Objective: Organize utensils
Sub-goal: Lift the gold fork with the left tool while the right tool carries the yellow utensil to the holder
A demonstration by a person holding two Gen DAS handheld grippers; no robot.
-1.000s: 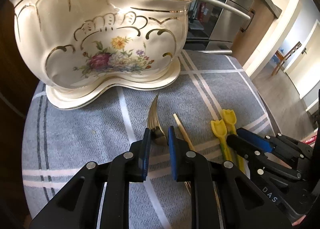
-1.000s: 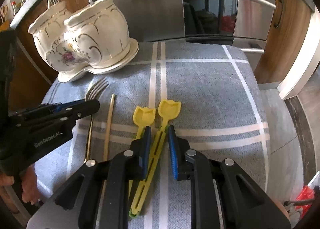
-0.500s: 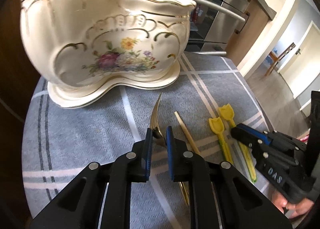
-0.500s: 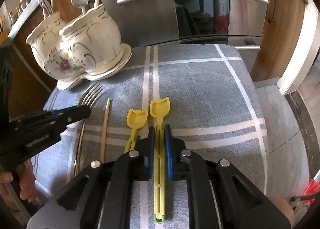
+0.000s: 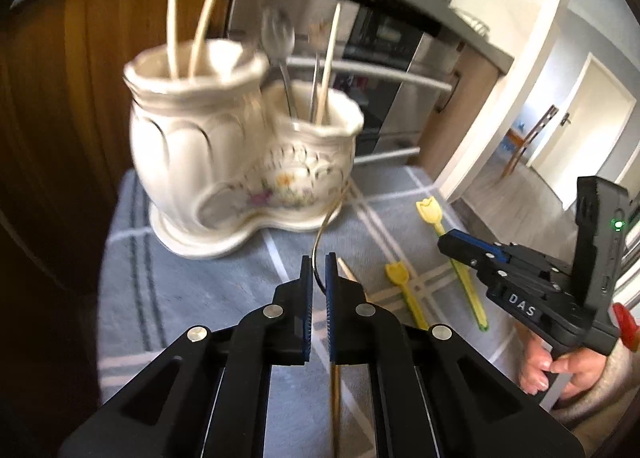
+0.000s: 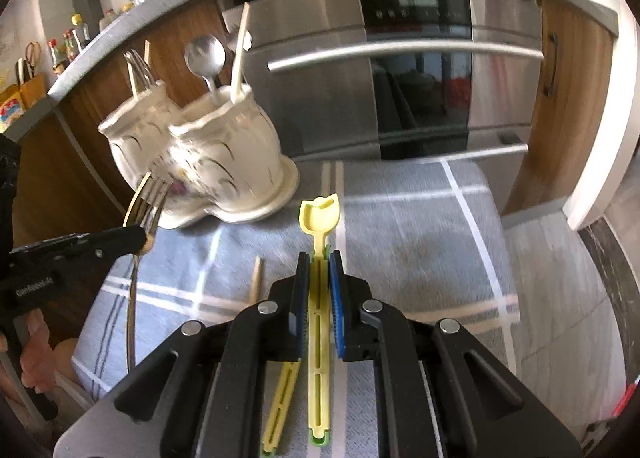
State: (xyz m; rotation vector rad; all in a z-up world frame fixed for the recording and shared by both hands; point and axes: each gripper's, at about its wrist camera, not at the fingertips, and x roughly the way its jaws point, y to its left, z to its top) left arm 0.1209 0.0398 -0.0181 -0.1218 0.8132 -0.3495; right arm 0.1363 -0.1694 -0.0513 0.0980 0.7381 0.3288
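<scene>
Basically a grey checked cloth [image 6: 420, 226] covers the surface, with a cream two-pot ceramic holder [image 5: 224, 174] at its far left, already carrying a spoon [image 6: 206, 58], forks and pale sticks. Left gripper [image 5: 318, 270] has its jaws nearly closed on the thin handle of a gold fork [image 6: 146, 202], lifted off the cloth with tines up, just beside the holder's front. Right gripper [image 6: 319, 270] is clamped narrow on a yellow plastic pick [image 6: 320, 218], tulip-shaped head forward, also raised. A second yellow pick [image 5: 402, 286] and a wooden chopstick [image 6: 256, 278] lie on the cloth between the two tools. Risks, as I judge them: the fork is pinched on a slim, smooth handle low down, so it could swivel or slip out on the way into a pot; its tines sit close to the ceramic and could knock it; the pots are crowded, so an incoming piece could snag on what stands there. Readable text: "DAS" on the right tool's body, "GenRobot.AI" partly legible on the left one.
</scene>
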